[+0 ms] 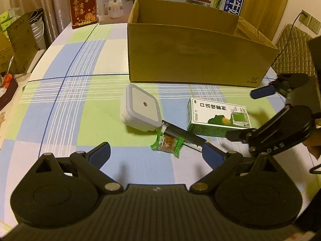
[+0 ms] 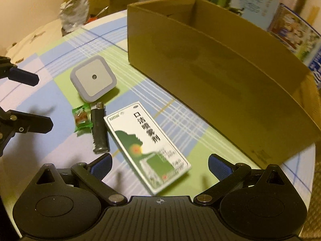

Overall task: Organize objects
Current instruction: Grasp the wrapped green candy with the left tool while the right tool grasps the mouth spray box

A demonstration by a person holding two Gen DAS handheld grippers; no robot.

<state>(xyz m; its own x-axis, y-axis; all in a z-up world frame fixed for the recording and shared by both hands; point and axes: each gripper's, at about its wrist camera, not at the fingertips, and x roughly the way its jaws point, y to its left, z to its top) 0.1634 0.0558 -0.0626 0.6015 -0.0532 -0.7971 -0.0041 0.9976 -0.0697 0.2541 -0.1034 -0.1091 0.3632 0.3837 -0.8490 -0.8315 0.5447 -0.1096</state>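
Note:
Four small things lie on the checked tablecloth in front of an open cardboard box [image 1: 192,60] [image 2: 220,80]: a white square night light [image 1: 140,108] [image 2: 93,78], a green-wrapped candy [image 1: 168,143] [image 2: 81,118], a black lighter [image 1: 180,134] [image 2: 98,128] and a green and white spray carton [image 1: 217,117] [image 2: 148,146]. My left gripper [image 1: 156,156] is open just short of the candy and lighter. My right gripper [image 2: 159,165] is open over the near end of the carton; it also shows as the right gripper [image 1: 244,112] beside the carton.
Upright boxes and cartons [image 1: 112,2] line the far table edge behind the cardboard box. More boxes and a crumpled bag [image 2: 74,14] sit off the table's left side. A quilted chair [image 1: 293,48] stands at the right. A hand [image 1: 313,146] holds the right gripper.

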